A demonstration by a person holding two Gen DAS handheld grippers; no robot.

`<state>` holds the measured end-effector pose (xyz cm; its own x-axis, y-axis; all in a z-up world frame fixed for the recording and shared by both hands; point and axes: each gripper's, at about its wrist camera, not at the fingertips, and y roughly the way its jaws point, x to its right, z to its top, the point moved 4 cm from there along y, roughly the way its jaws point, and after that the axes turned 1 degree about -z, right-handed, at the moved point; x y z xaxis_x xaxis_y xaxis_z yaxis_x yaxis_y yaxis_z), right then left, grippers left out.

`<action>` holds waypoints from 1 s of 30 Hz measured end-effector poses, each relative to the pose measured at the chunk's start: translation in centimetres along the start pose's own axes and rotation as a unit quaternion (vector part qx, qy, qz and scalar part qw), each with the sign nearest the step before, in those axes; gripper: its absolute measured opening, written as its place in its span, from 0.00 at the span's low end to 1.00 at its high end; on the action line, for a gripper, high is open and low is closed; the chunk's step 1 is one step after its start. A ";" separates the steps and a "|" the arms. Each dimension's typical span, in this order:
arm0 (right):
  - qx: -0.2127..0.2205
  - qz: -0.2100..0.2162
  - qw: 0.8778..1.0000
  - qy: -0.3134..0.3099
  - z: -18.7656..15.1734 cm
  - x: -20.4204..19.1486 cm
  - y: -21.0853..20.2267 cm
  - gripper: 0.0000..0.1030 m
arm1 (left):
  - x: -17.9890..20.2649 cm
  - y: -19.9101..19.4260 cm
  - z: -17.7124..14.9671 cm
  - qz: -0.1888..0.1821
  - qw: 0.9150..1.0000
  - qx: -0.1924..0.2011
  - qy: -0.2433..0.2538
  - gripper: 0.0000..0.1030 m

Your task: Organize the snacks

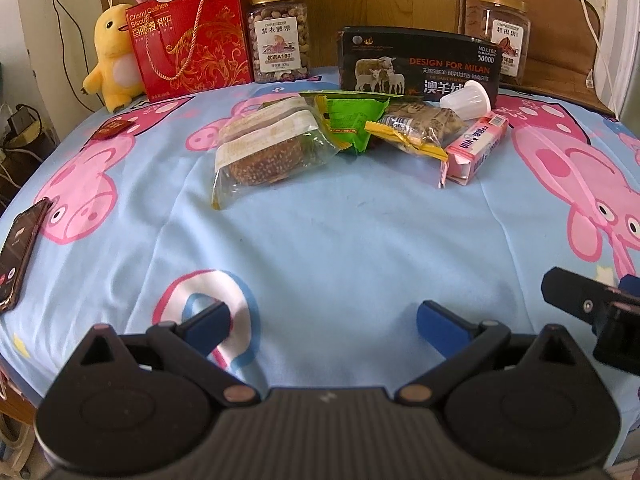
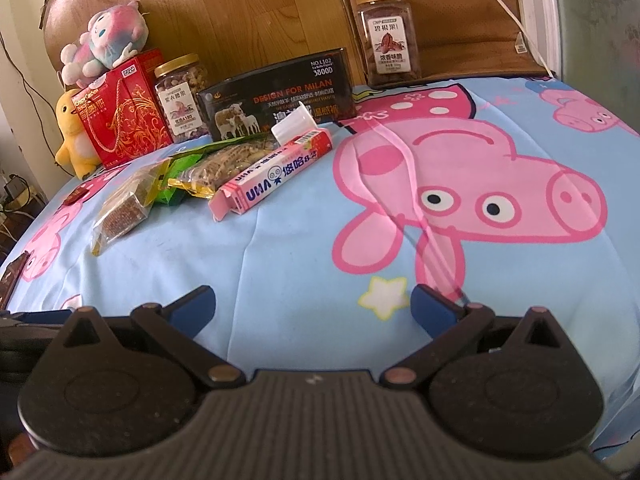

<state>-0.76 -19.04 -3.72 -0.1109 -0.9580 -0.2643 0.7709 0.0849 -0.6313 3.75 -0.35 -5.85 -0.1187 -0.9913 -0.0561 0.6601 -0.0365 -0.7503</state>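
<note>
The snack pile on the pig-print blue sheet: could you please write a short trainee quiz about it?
1. True or false: the left gripper is shut on a snack.
2. Which touches the pink rectangular UHA candy box? A) white plastic cup B) yellow plush duck C) red cashew-biscuit gift box
3. Fill in: the black rectangular "Design for Milan" carton stands ___ the snack pile.

Key: 1 false, both grippers, including the right gripper, are open and empty. 2 A. 3 behind.
</note>
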 end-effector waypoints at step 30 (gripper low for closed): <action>0.013 0.006 1.000 -0.012 -0.8 -0.1 -0.3 1.00 | -0.5 0.3 -0.1 -0.020 1.000 -0.004 -0.018 1.00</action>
<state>-1.45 -18.76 -4.07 -0.0864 -0.9633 -0.2540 0.7883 0.0898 -0.6087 3.89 0.15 -6.09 -0.1170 -0.9931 -0.0020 0.6490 -0.0749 -0.7571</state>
